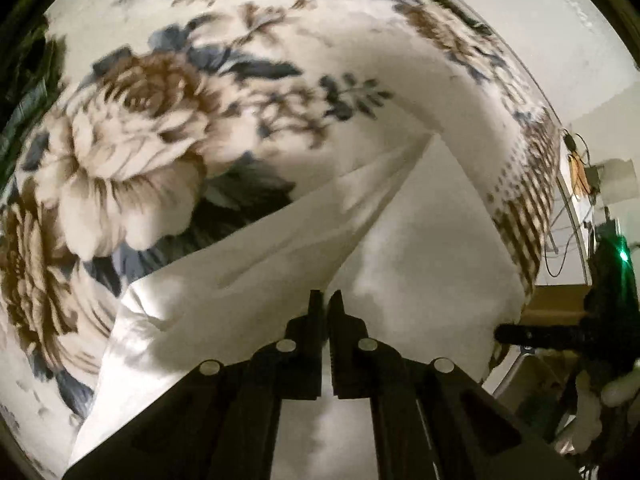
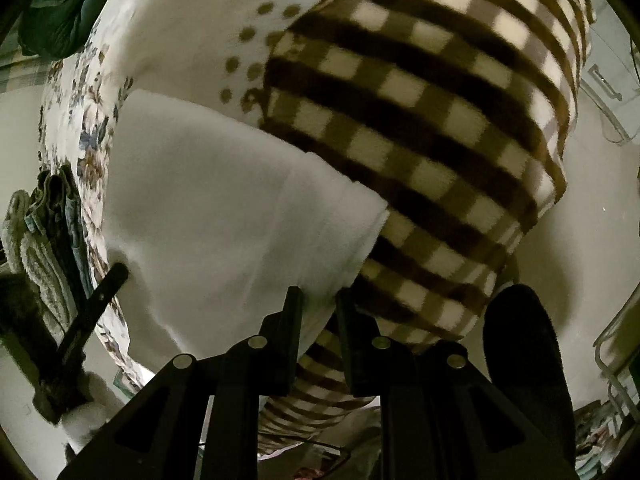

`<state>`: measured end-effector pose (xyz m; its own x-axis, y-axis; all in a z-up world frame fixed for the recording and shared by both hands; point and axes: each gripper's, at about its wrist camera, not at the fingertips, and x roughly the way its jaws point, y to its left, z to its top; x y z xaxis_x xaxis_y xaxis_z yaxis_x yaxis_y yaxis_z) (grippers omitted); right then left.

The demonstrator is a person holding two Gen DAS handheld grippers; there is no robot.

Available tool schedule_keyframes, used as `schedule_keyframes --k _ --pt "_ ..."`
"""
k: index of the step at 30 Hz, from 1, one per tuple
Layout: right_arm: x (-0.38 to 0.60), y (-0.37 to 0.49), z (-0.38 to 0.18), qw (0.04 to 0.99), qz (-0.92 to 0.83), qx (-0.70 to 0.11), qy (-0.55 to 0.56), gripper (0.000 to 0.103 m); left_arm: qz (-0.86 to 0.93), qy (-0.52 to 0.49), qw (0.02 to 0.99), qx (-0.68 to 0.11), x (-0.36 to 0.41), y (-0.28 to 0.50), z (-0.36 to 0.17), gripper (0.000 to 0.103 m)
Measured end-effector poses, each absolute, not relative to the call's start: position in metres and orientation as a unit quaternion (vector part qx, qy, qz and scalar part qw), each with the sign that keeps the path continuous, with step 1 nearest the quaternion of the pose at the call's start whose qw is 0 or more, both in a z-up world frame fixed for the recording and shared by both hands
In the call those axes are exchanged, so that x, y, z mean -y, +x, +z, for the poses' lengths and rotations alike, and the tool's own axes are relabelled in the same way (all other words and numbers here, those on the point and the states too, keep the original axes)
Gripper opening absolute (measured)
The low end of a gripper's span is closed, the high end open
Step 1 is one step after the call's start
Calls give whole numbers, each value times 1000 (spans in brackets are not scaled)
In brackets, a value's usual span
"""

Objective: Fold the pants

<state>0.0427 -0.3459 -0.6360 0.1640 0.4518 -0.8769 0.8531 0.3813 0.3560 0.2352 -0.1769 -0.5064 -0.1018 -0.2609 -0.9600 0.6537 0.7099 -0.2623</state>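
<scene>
White pants (image 1: 400, 220) lie on a floral blanket (image 1: 140, 120) with a brown checked border (image 2: 420, 100). My left gripper (image 1: 326, 300) points steeply down, its jaws together on a raised fold of the white cloth, and creases run up to its tips. In the right wrist view it shows as a dark bar (image 2: 116, 276) at the left edge of the pants (image 2: 220, 200). My right gripper (image 2: 320, 300) stands narrowly apart, pinching the lower right corner of the cloth over the checked border. It also reaches in from the right (image 1: 504, 334) in the left wrist view.
A green cloth (image 2: 60, 8) lies at the far left of the bed. Folded towels and clothes (image 2: 44, 240) are stacked at the left. A dark slipper (image 2: 528, 360) is on the pale floor at the right, near a clear cabinet (image 2: 604, 84). Cables (image 1: 576, 168) hang by the wall.
</scene>
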Motion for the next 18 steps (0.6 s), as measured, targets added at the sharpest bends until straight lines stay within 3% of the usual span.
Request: schedule_keyframes --k 13,18 --pt "324 33 -636 543 -142 -597 573 19 -354 95 602 -710 140 236 -511 10" --pt "311 33 -635 543 -118 -563 612 19 -347 137 616 -694 129 223 -518 1"
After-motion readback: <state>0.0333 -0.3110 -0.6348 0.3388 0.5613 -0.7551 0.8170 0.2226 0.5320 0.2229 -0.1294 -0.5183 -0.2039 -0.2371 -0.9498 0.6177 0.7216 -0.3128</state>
